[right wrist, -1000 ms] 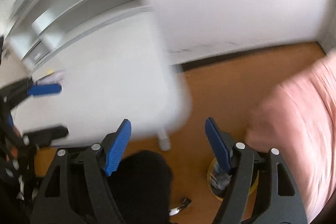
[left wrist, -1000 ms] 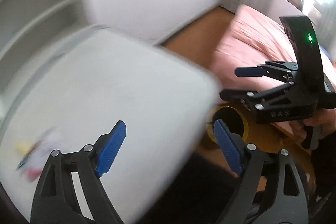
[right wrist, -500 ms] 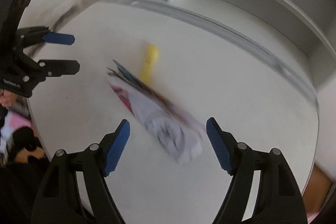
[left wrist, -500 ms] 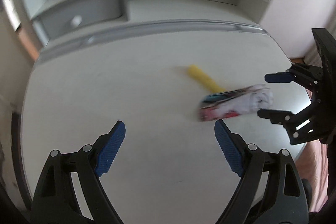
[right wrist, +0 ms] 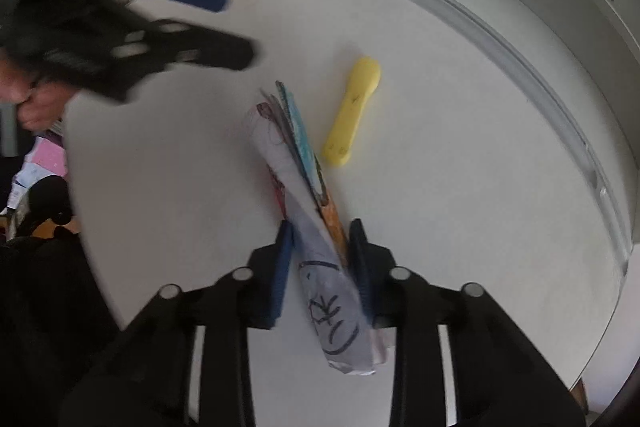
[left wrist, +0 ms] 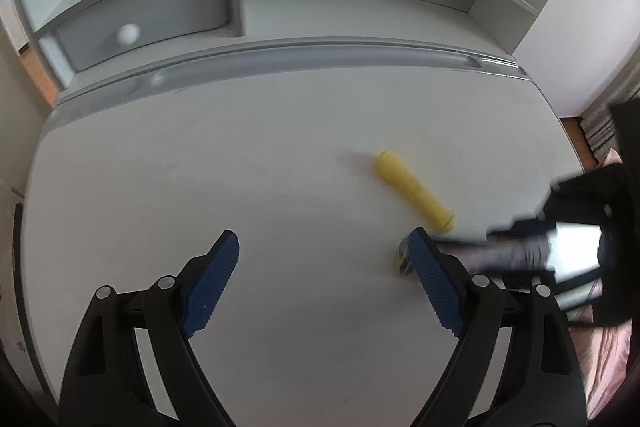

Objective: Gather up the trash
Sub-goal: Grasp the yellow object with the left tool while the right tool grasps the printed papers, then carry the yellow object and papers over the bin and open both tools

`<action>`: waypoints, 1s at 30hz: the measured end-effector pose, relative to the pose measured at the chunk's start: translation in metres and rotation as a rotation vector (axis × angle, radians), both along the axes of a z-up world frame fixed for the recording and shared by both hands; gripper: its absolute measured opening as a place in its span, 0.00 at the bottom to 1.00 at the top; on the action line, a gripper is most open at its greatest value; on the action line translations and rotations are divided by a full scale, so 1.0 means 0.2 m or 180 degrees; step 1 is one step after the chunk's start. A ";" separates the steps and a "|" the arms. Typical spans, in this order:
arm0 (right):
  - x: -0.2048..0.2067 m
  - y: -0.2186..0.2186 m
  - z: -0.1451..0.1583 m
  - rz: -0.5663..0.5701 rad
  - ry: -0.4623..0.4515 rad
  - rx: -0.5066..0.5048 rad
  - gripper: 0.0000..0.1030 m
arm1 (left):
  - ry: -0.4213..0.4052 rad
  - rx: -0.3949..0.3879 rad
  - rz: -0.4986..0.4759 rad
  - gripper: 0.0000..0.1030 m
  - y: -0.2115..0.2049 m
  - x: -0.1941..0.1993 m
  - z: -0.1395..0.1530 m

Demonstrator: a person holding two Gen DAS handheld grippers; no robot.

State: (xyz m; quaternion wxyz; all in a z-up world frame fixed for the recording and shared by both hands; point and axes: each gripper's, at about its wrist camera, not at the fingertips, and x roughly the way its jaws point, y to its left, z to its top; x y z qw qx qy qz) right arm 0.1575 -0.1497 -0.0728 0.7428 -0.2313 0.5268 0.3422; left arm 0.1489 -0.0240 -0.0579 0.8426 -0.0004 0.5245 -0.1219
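Now, right hand-held gripper point(right wrist: 322, 263) pinching a rolled paper bundle point(right wrist: 304, 203) lying on the white table point(right wrist: 460, 207), yellow cylindrical tube point(right wrist: 354, 111) just beside it, left hand-held gripper point(left wrist: 324, 283) spread wide above the tabletop.

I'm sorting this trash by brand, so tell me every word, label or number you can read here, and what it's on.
None can be read.
Crumpled paper roll, shut in the right gripper: dark pen scribbles and coloured print, not legible as words.
Yellow tube on the white desk: a few small dark marks, too small to read.
Left gripper: no markings visible.
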 end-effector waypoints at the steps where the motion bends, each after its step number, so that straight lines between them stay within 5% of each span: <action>1: -0.01 -0.02 0.01 -0.0050 -0.0012 0.0003 0.22 | 0.0036 -0.0015 -0.0010 0.82 -0.04 0.03 -0.01; 9: -0.11 -0.33 0.06 -0.0509 -0.0012 0.0093 0.21 | 0.0499 -0.0187 0.0129 0.82 -0.27 0.18 -0.10; 15: -0.19 -0.51 0.09 -0.0702 -0.0086 0.0290 0.21 | 0.0491 0.0237 0.0250 0.78 -0.41 0.19 -0.13; 18: -0.22 -0.59 0.09 -0.0796 -0.0103 0.0354 0.21 | 0.0426 0.0429 0.0276 0.64 -0.45 0.17 -0.12; 21: -0.25 -0.68 0.10 -0.0907 -0.0139 0.0410 0.21 | 0.0365 0.0499 0.0203 0.40 -0.47 0.13 -0.11; 23: -0.26 -0.73 0.11 -0.1022 -0.0155 0.0458 0.21 | 0.0346 0.0529 0.0158 0.15 -0.48 0.12 -0.11; 30: -0.43 -1.03 0.09 -0.1725 -0.0188 0.0596 0.21 | 0.0205 0.0425 -0.0190 0.11 -0.66 -0.01 -0.09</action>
